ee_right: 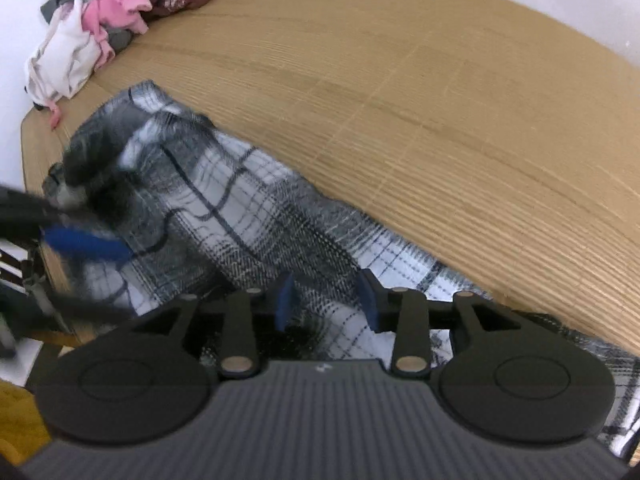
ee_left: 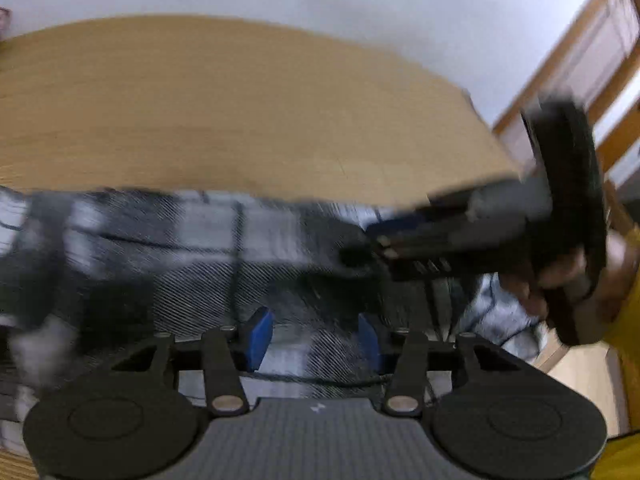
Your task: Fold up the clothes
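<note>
Nearest in the left wrist view, the left gripper (ee_left: 316, 338) hangs just over the plaid shirt (ee_left: 208, 248), its blue pads (ee_left: 259, 338) apart with cloth showing between them. The blur makes it hard to say whether the pads press on anything, so a grip cannot be told. In the right wrist view the right gripper (ee_right: 326, 300) sits the same way above the shirt (ee_right: 256, 216), jaws parted, pads (ee_right: 285, 294) standing clear of the fabric below; it appears to hold nothing.

The shirt lies in a long crumpled band along the near edge of the wooden table (ee_right: 440, 120), bunched at its far end, with one corner hanging off the side.

The step in hand looks like taking hold of the shirt to spread or fold it. To do it well, each gripper should pinch a single layer near an edge or seam, well apart from the other, then lift and pull level so the bunched end smooths out before any fold is laid.

Farther off, a heap of other clothes (ee_right: 100, 28) waits at the table's far corner against the white wall (ee_left: 360, 8).

No brand, label or readable writing shows; only a small pale mark on each gripper body.
</note>
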`<state>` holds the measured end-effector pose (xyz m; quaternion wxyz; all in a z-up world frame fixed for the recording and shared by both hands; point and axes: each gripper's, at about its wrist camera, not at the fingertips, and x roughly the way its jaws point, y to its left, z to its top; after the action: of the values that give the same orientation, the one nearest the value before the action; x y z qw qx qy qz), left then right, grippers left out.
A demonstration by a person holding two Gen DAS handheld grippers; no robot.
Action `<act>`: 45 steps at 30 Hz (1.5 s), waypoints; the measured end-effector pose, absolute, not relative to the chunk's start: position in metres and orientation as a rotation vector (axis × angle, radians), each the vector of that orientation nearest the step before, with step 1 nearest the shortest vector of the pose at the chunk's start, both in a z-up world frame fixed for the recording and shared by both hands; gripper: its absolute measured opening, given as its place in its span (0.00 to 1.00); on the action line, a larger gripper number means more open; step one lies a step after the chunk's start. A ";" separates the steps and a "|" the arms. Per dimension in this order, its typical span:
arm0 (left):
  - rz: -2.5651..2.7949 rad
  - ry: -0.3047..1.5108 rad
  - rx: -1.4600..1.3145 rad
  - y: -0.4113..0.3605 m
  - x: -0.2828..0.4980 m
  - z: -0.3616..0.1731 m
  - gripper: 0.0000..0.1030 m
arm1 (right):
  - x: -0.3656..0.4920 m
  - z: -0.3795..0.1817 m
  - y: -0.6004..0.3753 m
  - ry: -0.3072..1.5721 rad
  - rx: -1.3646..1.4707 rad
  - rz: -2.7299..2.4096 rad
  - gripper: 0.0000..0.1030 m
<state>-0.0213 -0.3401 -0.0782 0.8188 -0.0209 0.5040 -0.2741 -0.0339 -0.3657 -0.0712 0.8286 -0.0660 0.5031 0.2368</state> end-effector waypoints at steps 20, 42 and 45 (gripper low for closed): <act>-0.574 1.159 -0.007 -0.351 -0.023 -0.101 0.59 | -0.022 -0.046 -0.361 0.945 -0.116 0.659 0.35; -0.672 1.049 -0.041 -0.332 -0.017 -0.069 0.61 | -0.029 -0.008 -0.442 0.755 0.026 0.353 0.09; -0.645 1.030 -0.043 -0.331 0.008 -0.071 0.61 | -0.077 -0.005 -0.484 0.800 0.167 0.424 0.09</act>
<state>0.0083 -0.3309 -0.0714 0.8208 -0.0203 0.4837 -0.3032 -0.0769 -0.4843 -0.0047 0.8958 0.0805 0.3862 0.2047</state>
